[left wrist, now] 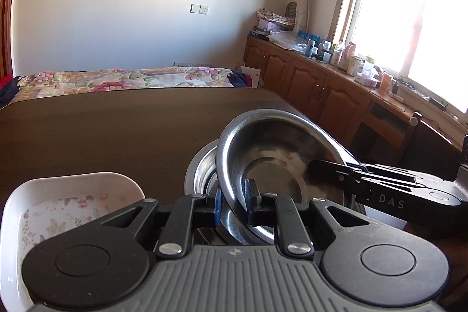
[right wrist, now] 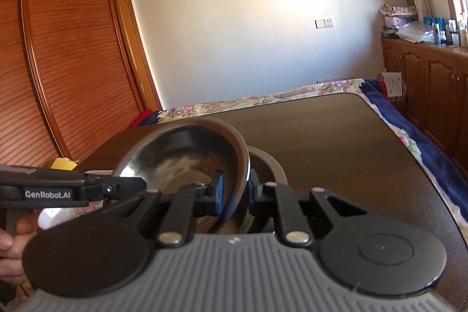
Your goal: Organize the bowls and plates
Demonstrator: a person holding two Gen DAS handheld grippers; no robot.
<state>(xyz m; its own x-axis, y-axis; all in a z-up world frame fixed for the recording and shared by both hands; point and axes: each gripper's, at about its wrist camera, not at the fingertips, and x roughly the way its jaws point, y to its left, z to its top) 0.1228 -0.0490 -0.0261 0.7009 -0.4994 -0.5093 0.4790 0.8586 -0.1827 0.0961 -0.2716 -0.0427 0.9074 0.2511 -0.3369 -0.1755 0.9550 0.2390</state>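
Observation:
A steel bowl point(left wrist: 272, 148) hangs tilted over the dark table, its hollow facing the cameras. My left gripper point(left wrist: 235, 202) is shut on its near rim. From the right, my right gripper point(left wrist: 317, 165) reaches in and pinches the opposite rim. In the right wrist view that same steel bowl point(right wrist: 181, 148) stands between the pads of my right gripper point(right wrist: 235, 192), while the left gripper point(right wrist: 137, 184) enters from the left edge. Under the tilted bowl rests a second steel bowl point(left wrist: 203, 168) nested in a pale-rimmed one point(right wrist: 270, 161). A white floral dish point(left wrist: 73, 195) lies to the left.
The dark wooden table point(left wrist: 117, 130) stretches ahead, with a floral bedspread point(left wrist: 117, 79) past its far edge. Wooden cabinets point(left wrist: 321, 89) with clutter line the right wall under a window. A tall wardrobe point(right wrist: 58, 48) stands left. A yellow object point(right wrist: 63, 164) and a person's hand point(right wrist: 8, 247) show at lower left.

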